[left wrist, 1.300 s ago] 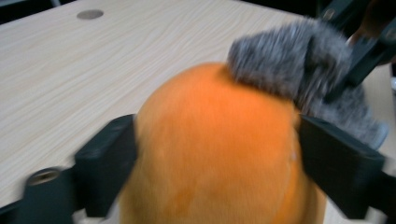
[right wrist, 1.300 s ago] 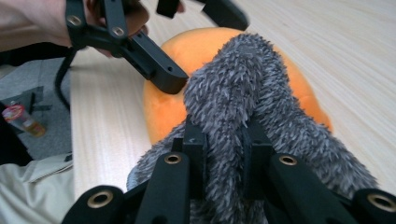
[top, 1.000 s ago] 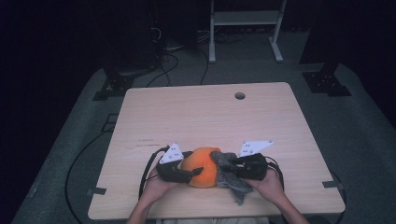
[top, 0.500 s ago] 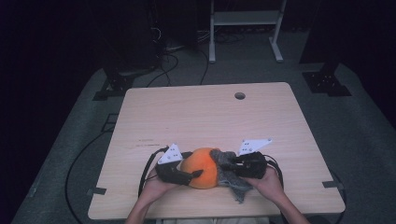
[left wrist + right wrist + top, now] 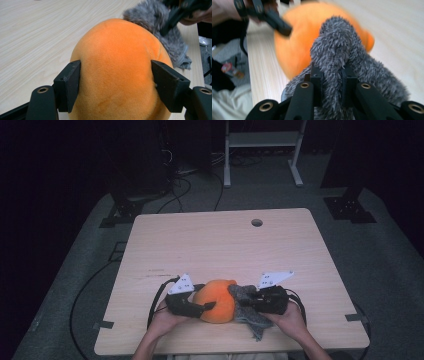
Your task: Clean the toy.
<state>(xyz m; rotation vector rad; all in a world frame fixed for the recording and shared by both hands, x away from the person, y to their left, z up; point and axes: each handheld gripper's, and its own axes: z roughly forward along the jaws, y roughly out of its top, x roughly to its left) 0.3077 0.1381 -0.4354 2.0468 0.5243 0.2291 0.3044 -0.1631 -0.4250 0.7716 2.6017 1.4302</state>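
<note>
High view: orange plush ball (image 5: 216,301) sits near the front edge of the bench (image 5: 220,245), between both hands. Left hand-held gripper (image 5: 206,307) comes in from the left side of the ball, right hand-held gripper (image 5: 246,300) from the right, with a grey furry cloth (image 5: 249,312) bunched there, touching the ball and trailing toward the bench edge.

Left gripper view: the two black jaws straddle the plush ball (image 5: 117,70), pads pressing its sides; the jaws have just been closing on it after a brief widening, ball between them. Grey cloth (image 5: 162,32) lies behind the ball, other gripper pinching it.

Right gripper view: jaws nearly together, clamped on a fold of the grey cloth (image 5: 337,65); orange ball (image 5: 297,47) just beyond, blurred.

Step, as I judge it: pulling the furry cover off or onto the ball, left steadying, right working the cloth. Which direction, can't tell. Next move likely needs a firm left hold while right draws the cloth without slipping.
</note>
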